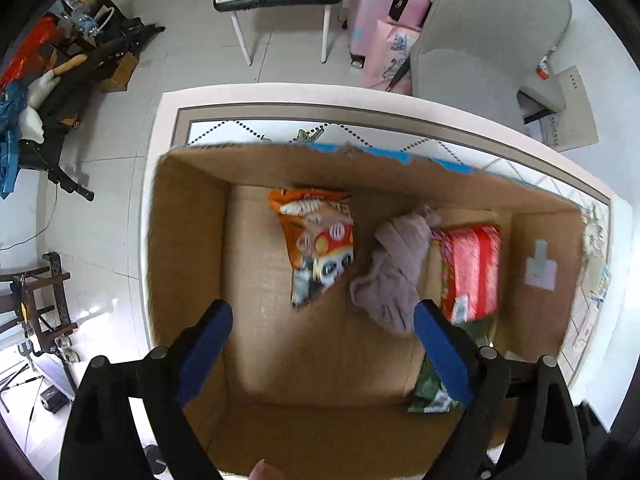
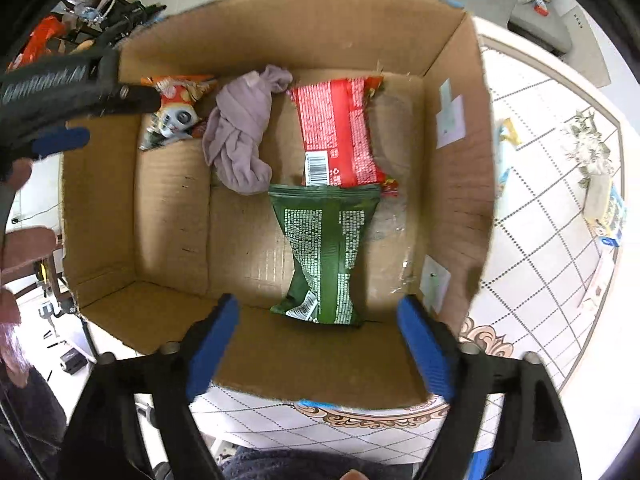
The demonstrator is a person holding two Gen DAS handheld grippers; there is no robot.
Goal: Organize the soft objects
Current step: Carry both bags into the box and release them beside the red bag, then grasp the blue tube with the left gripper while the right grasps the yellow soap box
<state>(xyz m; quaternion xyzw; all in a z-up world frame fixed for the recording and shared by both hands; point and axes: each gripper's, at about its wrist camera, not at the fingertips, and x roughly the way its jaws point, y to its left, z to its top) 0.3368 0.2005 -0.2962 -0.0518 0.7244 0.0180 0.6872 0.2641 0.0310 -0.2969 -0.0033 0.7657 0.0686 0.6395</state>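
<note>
Hovering wide open and empty, both grippers, left gripper [image 1: 322, 334] and right gripper [image 2: 318, 330], should descend squarely so the crumpled mauve cloth [image 1: 394, 268] sits between the jaws inside the brown cardboard box [image 2: 452, 208].

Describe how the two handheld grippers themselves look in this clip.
Both the left gripper and right gripper have matte black plastic arms with round grey pivot bolts and flat blue ribbed finger pads. No cables show. Bare fingertips appear; sleeves cannot be made out.

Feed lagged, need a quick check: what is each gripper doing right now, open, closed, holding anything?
Left gripper: open, empty, over the cardboard box.
Right gripper: open, empty, above the green packet.
</note>
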